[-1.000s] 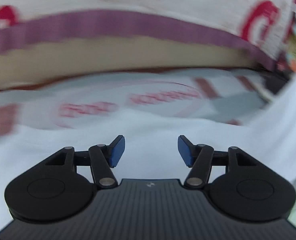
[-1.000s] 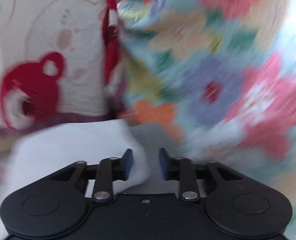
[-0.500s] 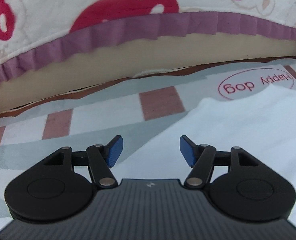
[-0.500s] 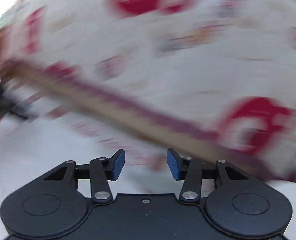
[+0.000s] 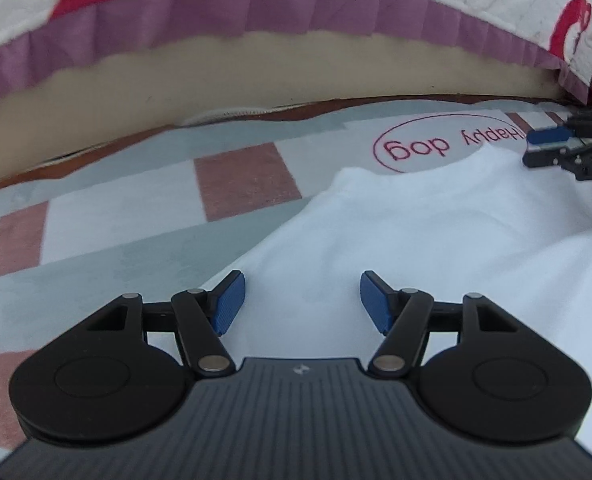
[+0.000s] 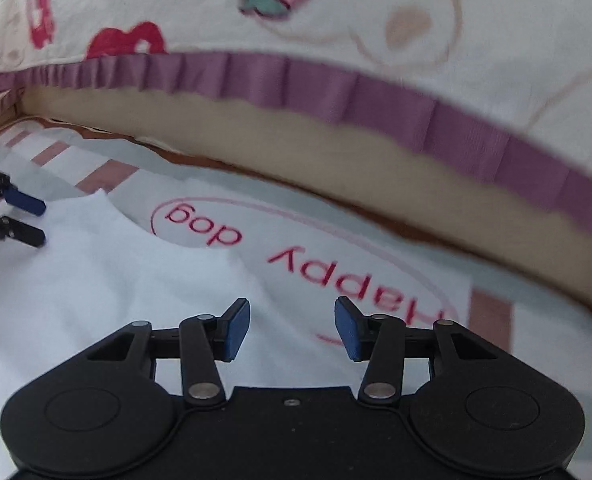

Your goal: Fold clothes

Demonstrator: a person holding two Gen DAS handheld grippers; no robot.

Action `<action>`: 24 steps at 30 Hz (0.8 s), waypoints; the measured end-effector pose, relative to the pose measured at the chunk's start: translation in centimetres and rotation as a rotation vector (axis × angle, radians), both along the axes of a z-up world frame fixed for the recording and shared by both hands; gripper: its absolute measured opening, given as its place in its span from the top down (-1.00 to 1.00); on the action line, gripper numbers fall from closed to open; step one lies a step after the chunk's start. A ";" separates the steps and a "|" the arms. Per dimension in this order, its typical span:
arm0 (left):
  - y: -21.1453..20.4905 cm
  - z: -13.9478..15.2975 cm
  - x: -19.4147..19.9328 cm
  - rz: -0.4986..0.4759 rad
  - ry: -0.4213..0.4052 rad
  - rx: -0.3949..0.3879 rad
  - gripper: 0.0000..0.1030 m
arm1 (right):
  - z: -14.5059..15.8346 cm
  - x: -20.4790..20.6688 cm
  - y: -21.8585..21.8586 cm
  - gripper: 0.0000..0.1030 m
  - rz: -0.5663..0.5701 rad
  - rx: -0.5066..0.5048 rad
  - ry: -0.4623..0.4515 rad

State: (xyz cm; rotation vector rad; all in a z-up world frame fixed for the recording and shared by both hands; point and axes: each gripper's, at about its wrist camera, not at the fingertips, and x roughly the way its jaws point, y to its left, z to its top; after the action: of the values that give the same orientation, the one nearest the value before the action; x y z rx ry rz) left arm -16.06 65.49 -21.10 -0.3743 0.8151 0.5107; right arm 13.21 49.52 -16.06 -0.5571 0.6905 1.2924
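One white garment [image 5: 415,240], apparently a T-shirt, lies spread on a checked sheet [image 5: 136,216] printed with a red oval that reads "Happy dog" [image 6: 296,256]. The neckline's curved far edge overlaps the near part of that oval. The sheet covers what looks like a bed, and its far side ends at a tan cushion edge [image 5: 296,76]. Over that edge hangs a cream cover with a purple ruffle [image 6: 335,96] and red cartoon figures.

Left tool [image 5: 300,302]: released, blue pads well apart, poised over the garment's left edge where white cloth meets the sheet. No cloth is between the pads. In the right wrist view this tool appears at the far left [image 6: 24,216], beside the garment's left shoulder area.

Right tool [image 6: 292,330]: released, pads apart with nothing pinched, set over the neckline's right side near the printed oval. In the left wrist view it appears at the far right [image 5: 551,146]. That view is slightly smeared, so contact with the cloth cannot be told.

Judged step: both tools are placed to take the far corners or shoulders of the garment for a first fold.

Risks, as judgement: a pad closing too deep could pinch the sheet together with the garment and drag both. An uneven grasp, one tool on a single layer and the other on two, would skew the fold. Thin cloth may also slip from a shallow pinch when lifted.
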 end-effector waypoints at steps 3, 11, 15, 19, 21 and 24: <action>0.8 -0.2 1.2 0.027 -0.038 -0.025 -0.37 | -1.2 0.4 1.2 -0.04 -0.006 -0.044 0.036; -0.1 0.0 3.4 -0.075 0.031 0.023 0.92 | -0.4 -0.5 1.7 0.90 0.074 0.008 0.012; -0.1 2.5 3.8 0.059 0.028 0.120 0.92 | 2.4 -0.3 2.5 0.93 0.028 0.128 -0.055; -1.4 2.7 5.9 0.072 0.043 0.246 0.92 | 2.8 -0.3 4.5 0.93 -0.009 0.114 -0.152; -2.3 1.4 7.6 0.041 0.117 0.308 0.91 | 1.6 0.0 5.0 0.93 -0.042 0.055 -0.184; -3.1 -0.8 9.1 0.060 0.212 0.366 0.66 | -0.3 0.0 5.4 0.89 -0.157 -0.057 -0.287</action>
State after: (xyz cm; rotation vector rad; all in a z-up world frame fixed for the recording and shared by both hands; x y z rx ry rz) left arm -6.96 62.42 -21.90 -0.0063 0.8954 0.7501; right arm 13.26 54.92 -16.35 -0.7053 0.5219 1.0243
